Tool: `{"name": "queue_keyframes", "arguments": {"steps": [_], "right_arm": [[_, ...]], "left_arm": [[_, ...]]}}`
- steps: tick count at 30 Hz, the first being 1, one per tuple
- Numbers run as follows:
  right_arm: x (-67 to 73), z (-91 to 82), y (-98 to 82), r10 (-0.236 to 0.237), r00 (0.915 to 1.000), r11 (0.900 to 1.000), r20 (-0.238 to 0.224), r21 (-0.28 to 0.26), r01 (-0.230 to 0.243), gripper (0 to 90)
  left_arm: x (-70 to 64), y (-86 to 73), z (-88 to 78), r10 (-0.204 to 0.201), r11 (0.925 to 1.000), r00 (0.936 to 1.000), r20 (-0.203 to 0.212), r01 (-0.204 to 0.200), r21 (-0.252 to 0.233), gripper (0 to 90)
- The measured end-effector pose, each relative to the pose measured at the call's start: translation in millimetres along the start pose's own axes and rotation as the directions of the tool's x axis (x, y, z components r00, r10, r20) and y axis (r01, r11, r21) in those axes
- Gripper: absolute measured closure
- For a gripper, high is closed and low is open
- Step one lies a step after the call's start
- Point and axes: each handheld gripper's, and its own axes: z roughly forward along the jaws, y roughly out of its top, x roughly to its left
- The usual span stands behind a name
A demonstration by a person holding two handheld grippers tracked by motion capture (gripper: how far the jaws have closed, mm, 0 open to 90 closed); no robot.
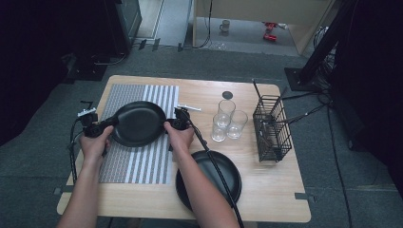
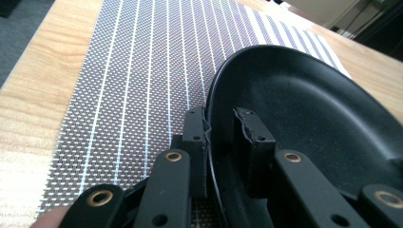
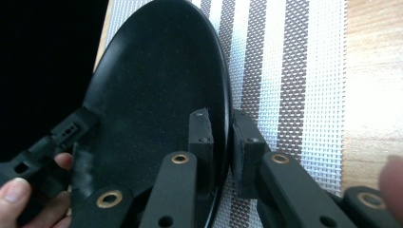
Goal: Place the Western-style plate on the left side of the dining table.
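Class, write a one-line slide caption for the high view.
Both tools, left and right, grip a black plate over a striped placemat.

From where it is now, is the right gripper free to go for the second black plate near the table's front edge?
Probably not yet. The right gripper is shut on the rim of the black plate that the left gripper also clamps over the placemat. The second plate lies close, partly under the right forearm; release comes first.

Right gripper point(image 3: 219, 137) pinching the rim of a black plate point(image 3: 157, 95) above a striped placemat point(image 3: 294, 71) on a wooden table point(image 3: 375, 71), the left gripper point(image 3: 45, 152) clamping its far edge.
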Motion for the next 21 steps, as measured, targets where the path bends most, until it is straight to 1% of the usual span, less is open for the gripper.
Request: {"name": "queue_keyframes", "arguments": {"steps": [2,6,9,12,13,15,17,18,20,21], "right_arm": [[-0.4,0.1,1.1,0.014,0.9999,1.000,-0.004,0.003,-0.014,82.4],[1.6,0.7,3.0,0.009,0.9999,1.000,-0.007,-0.015,-0.009,83.0],[3.7,1.8,3.4,-0.023,0.9997,0.999,0.000,-0.035,0.023,82.4],[1.7,4.4,3.4,-0.033,0.9994,0.999,0.010,-0.029,0.033,81.4],[1.0,4.4,3.4,-0.040,0.9992,0.999,0.006,-0.030,0.040,81.2],[1.2,4.4,2.7,-0.079,0.9968,0.996,0.011,-0.034,0.080,79.9],[3.2,2.9,2.2,-0.111,0.9935,0.993,0.027,-0.039,0.112,77.6],[4.7,0.6,2.4,-0.131,0.9906,0.990,0.037,-0.051,0.133,73.7],[7.0,-4.2,2.7,-0.137,0.9890,0.988,0.055,-0.070,0.141,67.9],[7.6,-7.1,2.7,-0.150,0.9864,0.985,0.066,-0.080,0.155,66.0]], "left_arm": [[0.3,0.0,-0.4,-0.003,1.0000,1.0000,0.001,0.003,0.001,77.2],[3.4,0.1,-1.5,-0.023,0.9997,0.9997,0.012,0.023,-0.002,78.2],[2.7,-0.7,-1.2,-0.022,0.9997,0.9998,0.003,0.022,-0.010,78.1],[0.1,-1.2,-0.7,-0.001,0.9999,0.9999,-0.012,0.001,-0.017,77.8],[-0.4,-1.2,-0.6,0.002,0.9999,0.9999,-0.015,-0.002,-0.016,77.5],[-1.2,-1.3,-0.7,0.010,0.9998,0.9998,-0.015,-0.010,-0.017,76.3],[-3.1,-1.8,-1.3,0.029,0.9993,0.9996,-0.007,-0.029,-0.025,71.5],[-3.8,-2.0,-1.8,0.042,0.9987,0.9991,-0.007,-0.042,-0.028,66.9],[-7.6,-2.7,-3.3,0.054,0.9980,0.9984,-0.017,-0.055,-0.033,62.2],[-10.2,-3.1,-4.3,0.059,0.9976,0.9980,-0.022,-0.060,-0.033,59.7]]}}
